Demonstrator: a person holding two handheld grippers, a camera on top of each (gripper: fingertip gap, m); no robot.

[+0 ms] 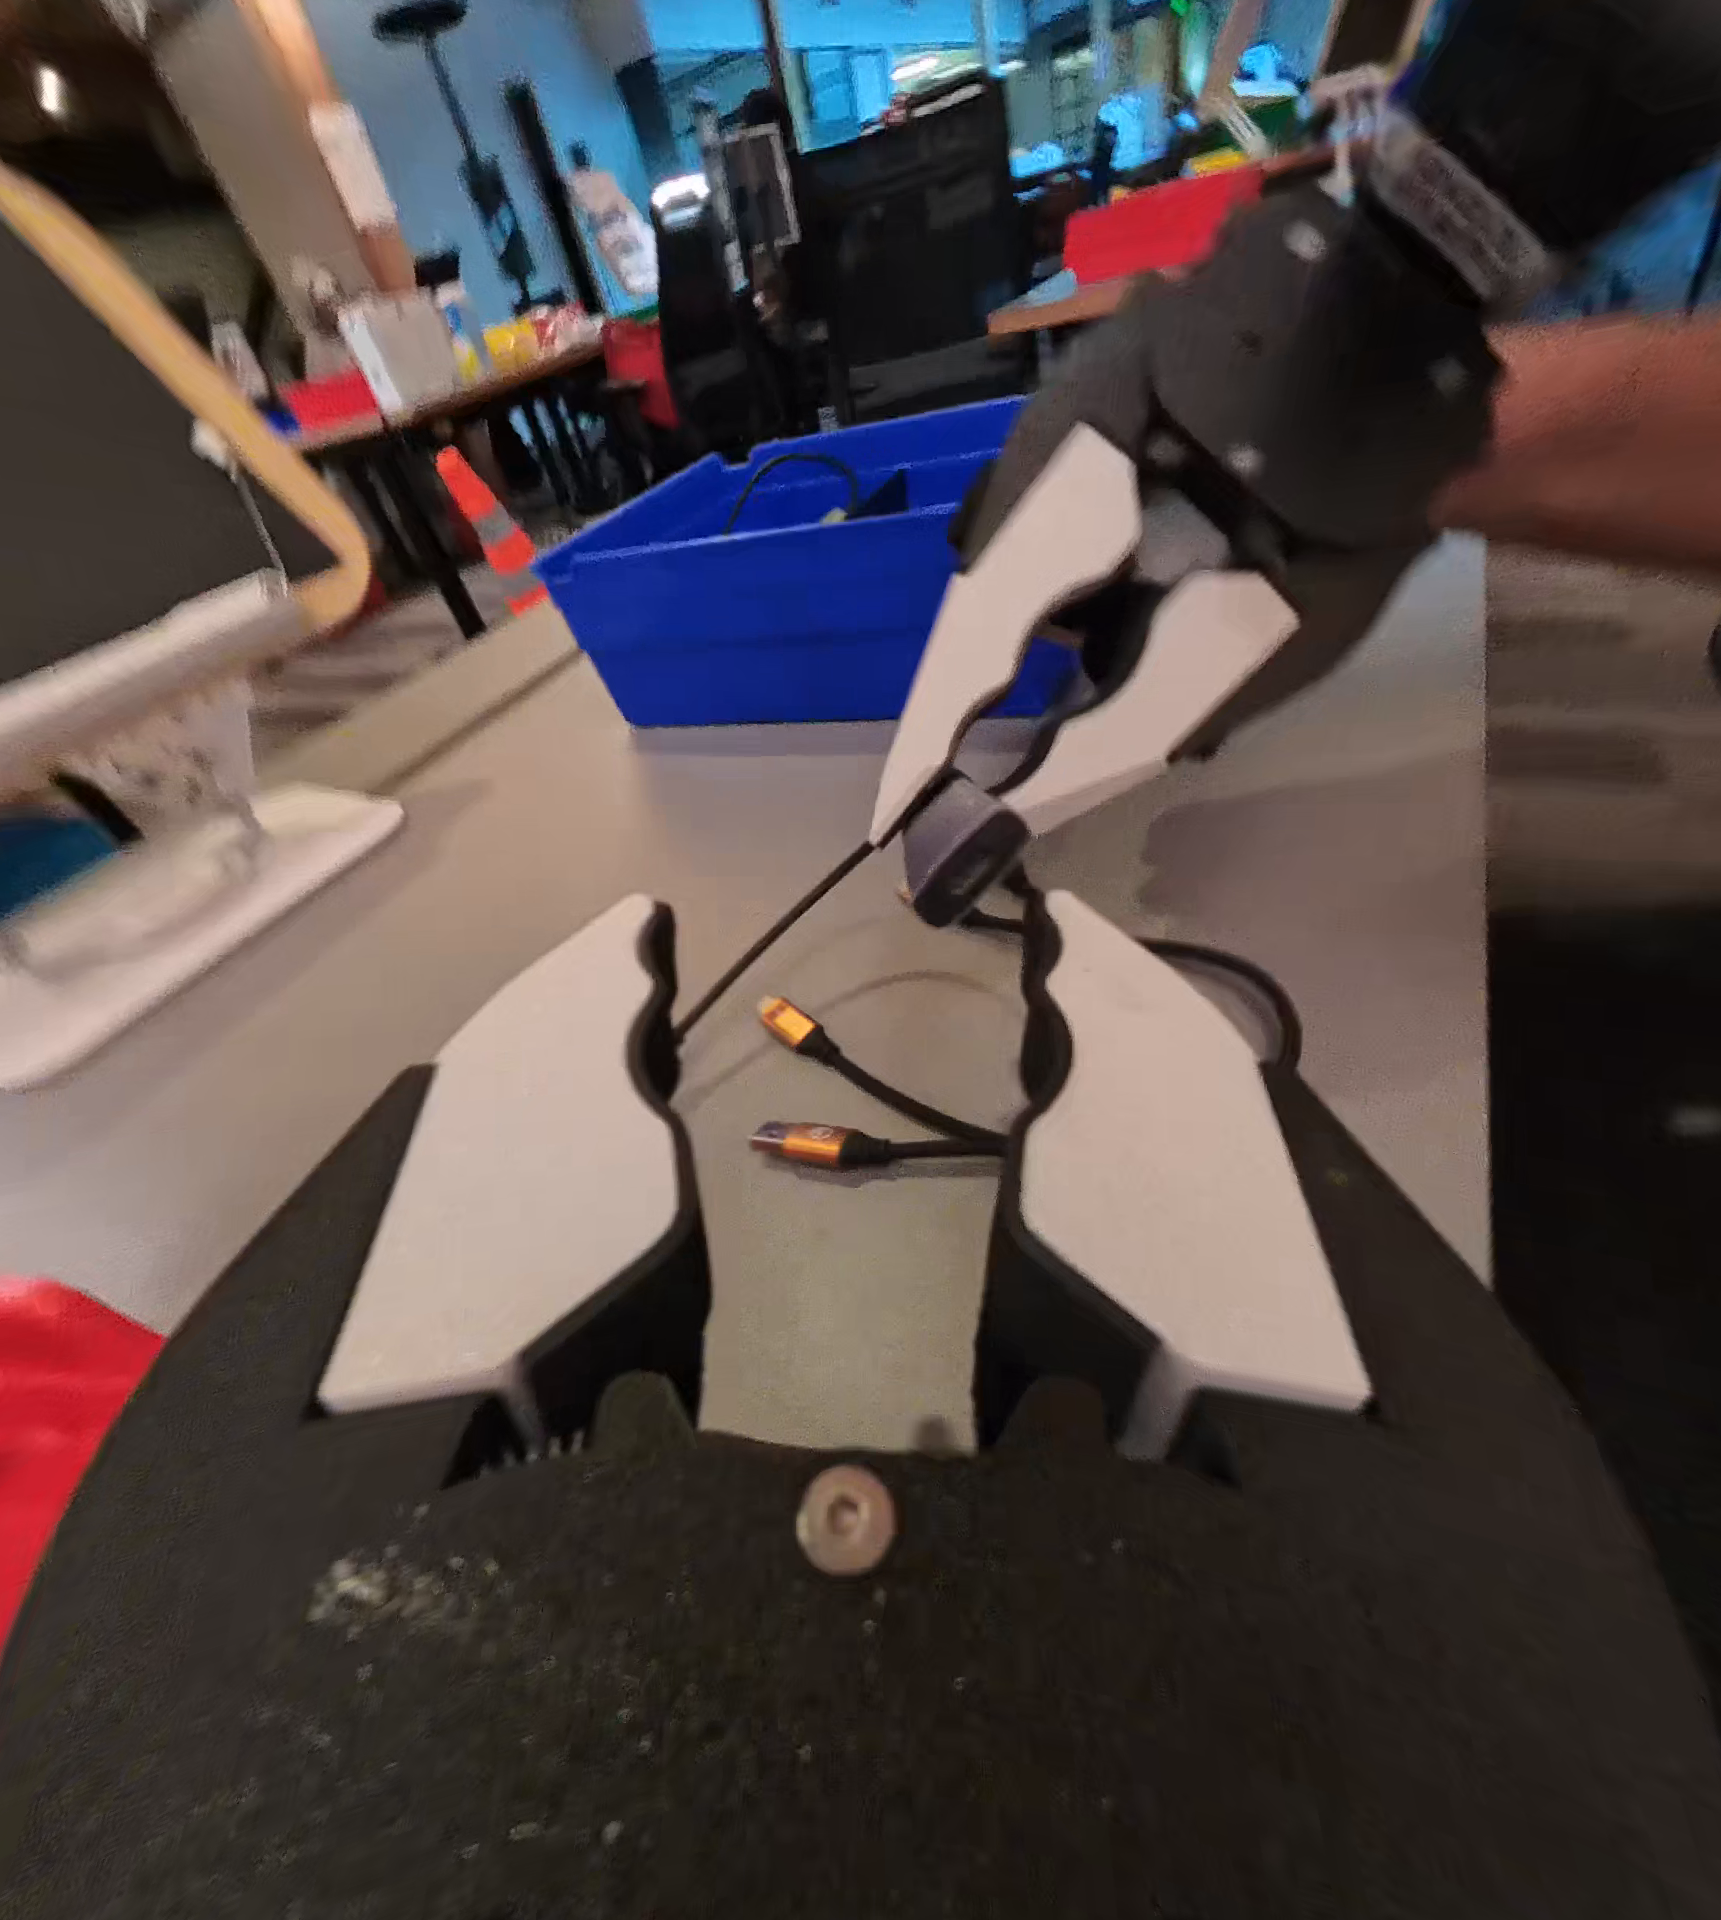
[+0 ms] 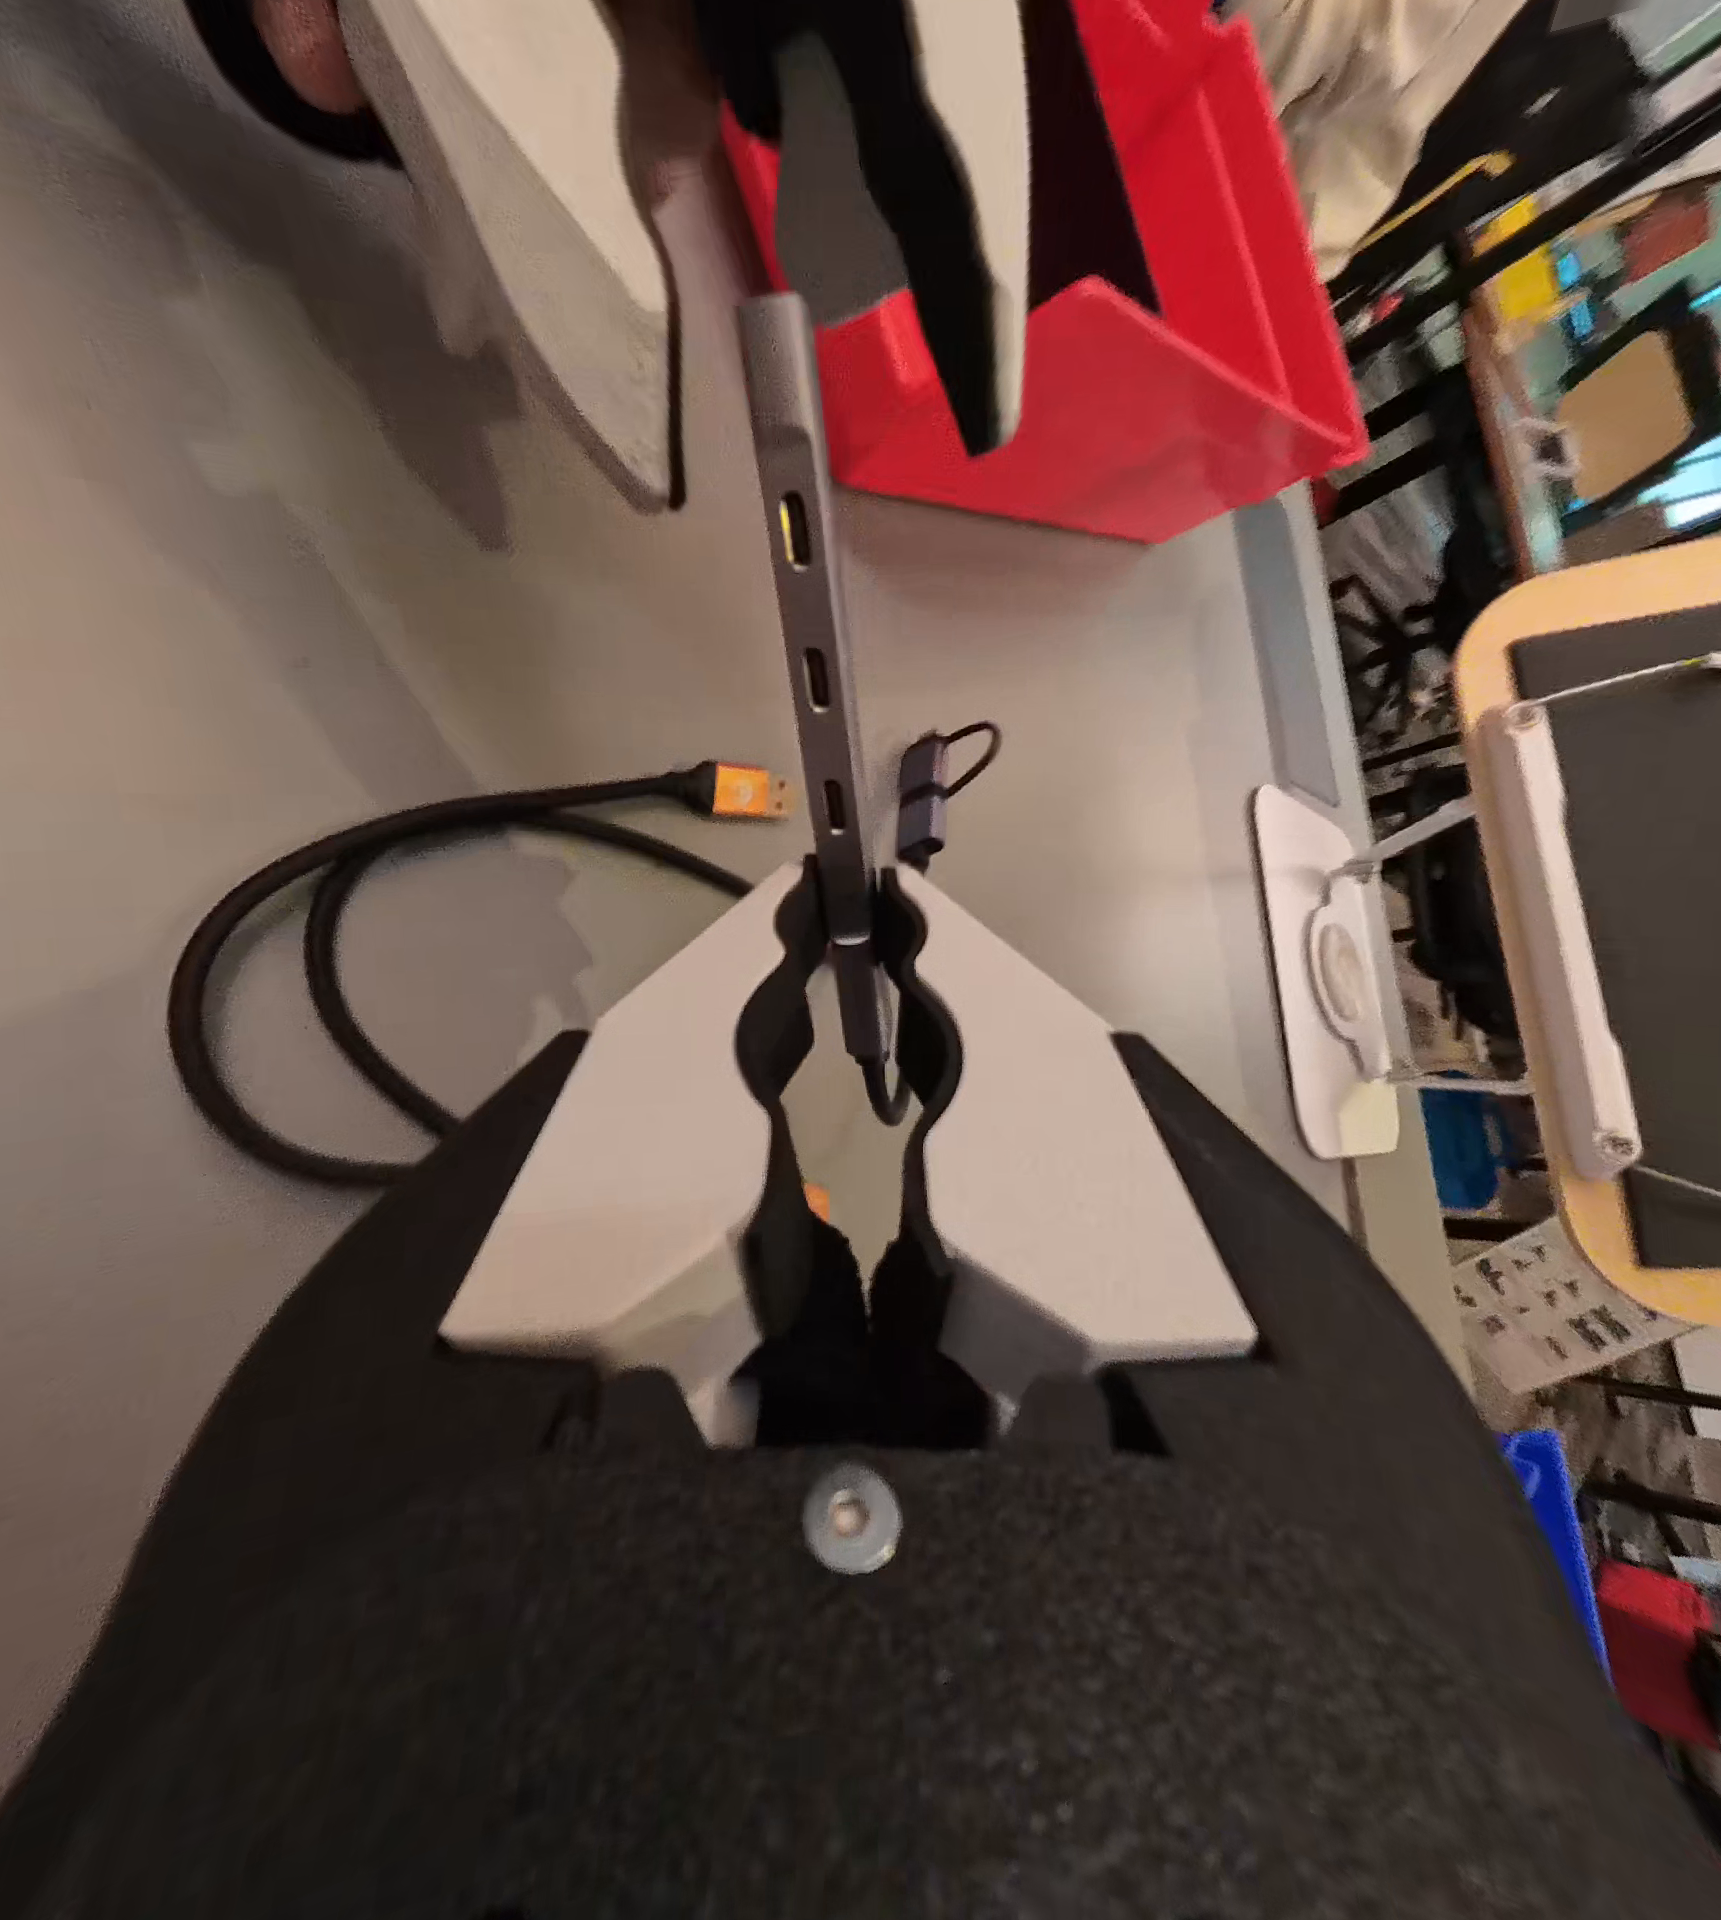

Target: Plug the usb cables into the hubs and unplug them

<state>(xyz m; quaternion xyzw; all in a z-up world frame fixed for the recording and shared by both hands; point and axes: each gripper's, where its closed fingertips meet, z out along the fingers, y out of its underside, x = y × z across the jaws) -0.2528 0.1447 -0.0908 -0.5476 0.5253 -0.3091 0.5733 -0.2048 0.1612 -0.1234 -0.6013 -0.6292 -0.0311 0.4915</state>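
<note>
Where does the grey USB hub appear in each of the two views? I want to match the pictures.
Left wrist view: the grey USB hub is right of centre, seen end-on, pinched at the tips of the right hand-held gripper.
Right wrist view: the hub runs up the centre as a long thin bar, its near end between this gripper's fingertips.
Shared landmark: the orange USB-A plug lying on the table beside the hub.

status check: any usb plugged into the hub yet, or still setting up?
Still setting up. Done: the right tool is shut on one end of the slim grey metal hub and holds it off the grey table. In hand: the left tool is open above the orange-tipped black braided USB cable. Left: both orange plugs lie loose, the hub's visible ports are empty, so plugging and unplugging remain.
</note>
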